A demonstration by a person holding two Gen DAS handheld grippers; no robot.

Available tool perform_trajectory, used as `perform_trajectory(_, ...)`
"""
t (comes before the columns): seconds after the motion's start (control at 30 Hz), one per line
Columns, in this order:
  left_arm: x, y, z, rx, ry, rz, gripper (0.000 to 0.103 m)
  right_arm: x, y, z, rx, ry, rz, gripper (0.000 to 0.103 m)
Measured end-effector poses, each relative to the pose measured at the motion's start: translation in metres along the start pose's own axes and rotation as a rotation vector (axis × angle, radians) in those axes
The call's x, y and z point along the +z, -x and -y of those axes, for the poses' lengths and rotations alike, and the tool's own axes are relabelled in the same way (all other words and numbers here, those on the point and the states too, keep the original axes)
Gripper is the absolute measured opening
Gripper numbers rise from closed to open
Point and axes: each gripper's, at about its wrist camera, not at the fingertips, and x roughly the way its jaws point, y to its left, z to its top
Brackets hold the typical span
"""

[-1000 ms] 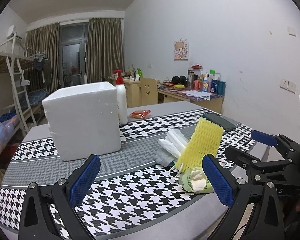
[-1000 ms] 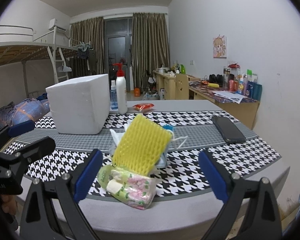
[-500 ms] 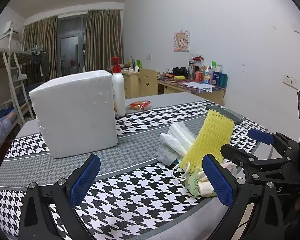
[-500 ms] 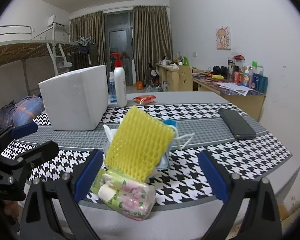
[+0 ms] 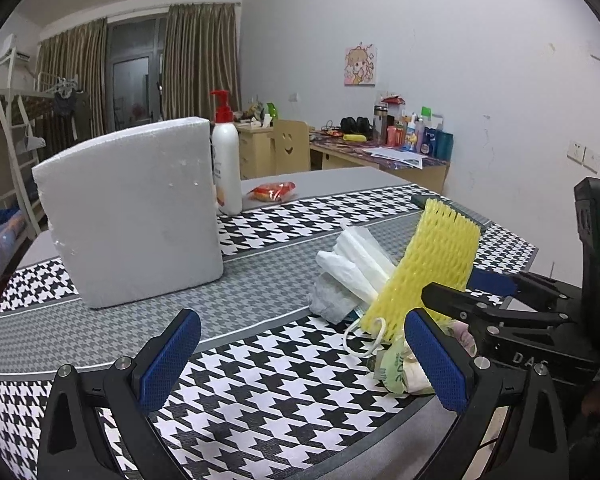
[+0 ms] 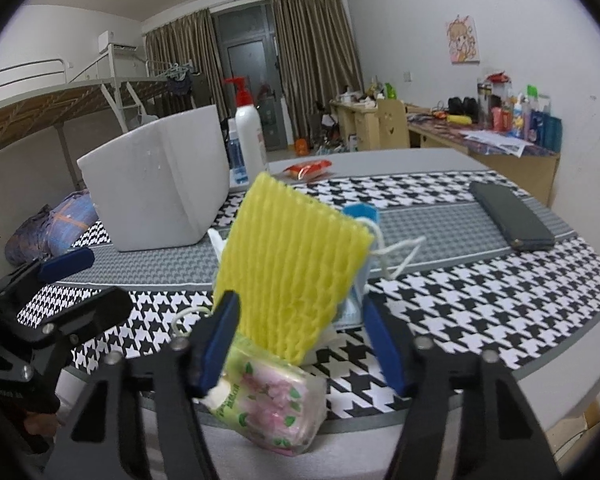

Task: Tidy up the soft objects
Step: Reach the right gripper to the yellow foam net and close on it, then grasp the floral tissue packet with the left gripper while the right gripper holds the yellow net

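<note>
A yellow foam net sleeve [image 6: 292, 268] stands tilted on a pile of soft things near the table's front edge; it also shows in the left wrist view [image 5: 428, 268]. Under it lies a flowered tissue pack [image 6: 268, 404]. White plastic bags [image 5: 352, 264] and a face mask with loops [image 6: 364, 220] lie behind. My right gripper [image 6: 300, 340] is open, its jaws narrowed, either side of the sleeve's lower end above the tissue pack. My left gripper [image 5: 300, 360] is open and empty, left of the pile.
A white foam box [image 5: 132, 216] stands at the back left with a pump bottle [image 5: 226, 168] beside it. A red snack packet [image 5: 272, 192] lies behind. A dark phone [image 6: 512, 220] lies at the right. The table's front edge [image 6: 380, 440] is close.
My right gripper has moved forward to the pile and its jaws have narrowed around the yellow sleeve. The left gripper has drifted slightly closer to the table.
</note>
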Motion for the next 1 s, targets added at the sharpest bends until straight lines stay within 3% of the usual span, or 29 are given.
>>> perform_trajectory(0.3, -0.001, -0.009, 0.01, -0.015, -0.036, -0.012, 0.102, -0.002, 0.003, 0.001, 0.039, 0.013, -0.016, 0.016)
perform_trajectory(0.67, -0.012, -0.02, 0.046, -0.197, -0.159, -0.089, 0.102, -0.003, 0.011, 0.008, 0.015, 0.016, 0.016, 0.014)
perform_trajectory(0.87, -0.018, -0.036, 0.058, -0.26, -0.164, -0.17, 0.098, -0.005, 0.014, 0.012, 0.016, 0.005, 0.021, 0.014)
perform_trajectory(1.0, -0.02, -0.044, 0.069, -0.248, -0.185, -0.186, 0.092, -0.007, 0.014, 0.016, 0.022, -0.001, 0.021, 0.014)
